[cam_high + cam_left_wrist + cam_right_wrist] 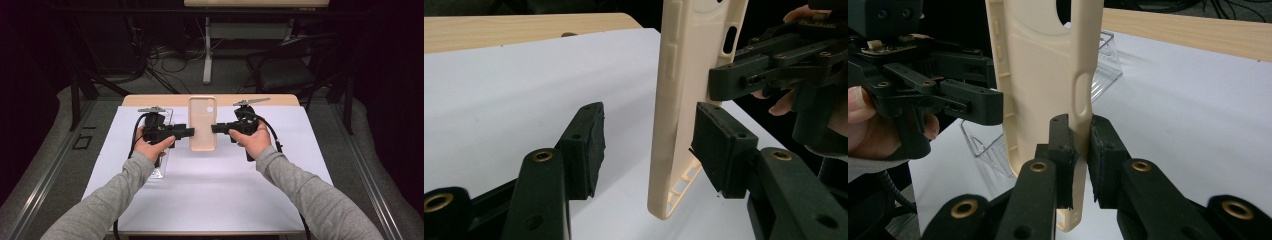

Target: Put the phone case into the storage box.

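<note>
A beige phone case (202, 122) is held just above the white table sheet, between the two hands. My right gripper (217, 128) is shut on the case's right edge; in the right gripper view its pads (1063, 145) pinch the side wall of the case (1043, 75). My left gripper (187, 132) is at the case's left edge and stands open. In the left gripper view the case (679, 100) stands between the spread jaws, close against the right pad (721, 147) and well apart from the left pad (586, 147).
A clear plastic case (162, 167) lies on the white sheet (225, 190) under the person's left hand, and appears again as the clear case (1098, 65) behind the beige one. The wooden table edge (150, 100) runs along the back. A chair (290, 70) and floor cables lie beyond.
</note>
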The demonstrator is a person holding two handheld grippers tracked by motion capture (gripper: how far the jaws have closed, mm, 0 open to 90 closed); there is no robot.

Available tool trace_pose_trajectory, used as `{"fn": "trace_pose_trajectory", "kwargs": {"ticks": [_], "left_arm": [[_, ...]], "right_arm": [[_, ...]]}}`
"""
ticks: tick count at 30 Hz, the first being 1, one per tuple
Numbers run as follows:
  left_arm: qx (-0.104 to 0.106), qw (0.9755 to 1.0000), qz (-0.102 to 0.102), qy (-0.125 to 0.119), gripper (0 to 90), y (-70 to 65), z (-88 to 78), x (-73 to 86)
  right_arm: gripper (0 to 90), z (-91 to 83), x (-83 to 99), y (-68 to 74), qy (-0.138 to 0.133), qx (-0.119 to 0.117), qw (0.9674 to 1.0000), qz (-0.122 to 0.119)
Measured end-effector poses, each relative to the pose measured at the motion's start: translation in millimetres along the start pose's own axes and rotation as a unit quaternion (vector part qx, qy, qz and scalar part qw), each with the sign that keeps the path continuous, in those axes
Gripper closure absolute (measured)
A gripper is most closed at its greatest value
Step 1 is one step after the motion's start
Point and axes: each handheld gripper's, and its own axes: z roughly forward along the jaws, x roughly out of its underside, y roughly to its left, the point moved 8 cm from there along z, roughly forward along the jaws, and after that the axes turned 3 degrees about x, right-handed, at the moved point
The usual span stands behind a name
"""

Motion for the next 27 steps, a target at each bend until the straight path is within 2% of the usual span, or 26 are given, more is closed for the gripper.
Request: {"fn": "trace_pose_trajectory", "kwargs": {"ticks": [13, 15, 21, 27], "left_arm": [[-0.017, 0.9996, 0.020, 0.010, 48.6, 0.7, -5.3, 1.3], [-0.026, 0.9992, 0.027, 0.014, 49.5, 1.5, -6.8, 1.2], [-0.035, 0.9985, 0.039, 0.016, 49.2, 1.5, -10.4, -1.2], [-0.051, 0.9967, 0.060, 0.022, 48.4, 1.3, -15.6, -4.4]], "right_arm": [[81.7, -3.2, 0.6, -3.5, -0.001, 0.009, 1.0000, -0.003], [81.7, -4.0, 0.3, -4.2, -0.003, 0.011, 0.9999, -0.005], [81.7, -5.3, 0.0, -5.3, -0.004, 0.018, 0.9998, -0.011], [81.7, -6.2, 0.3, -5.2, -0.004, 0.025, 0.9994, -0.022]]}}
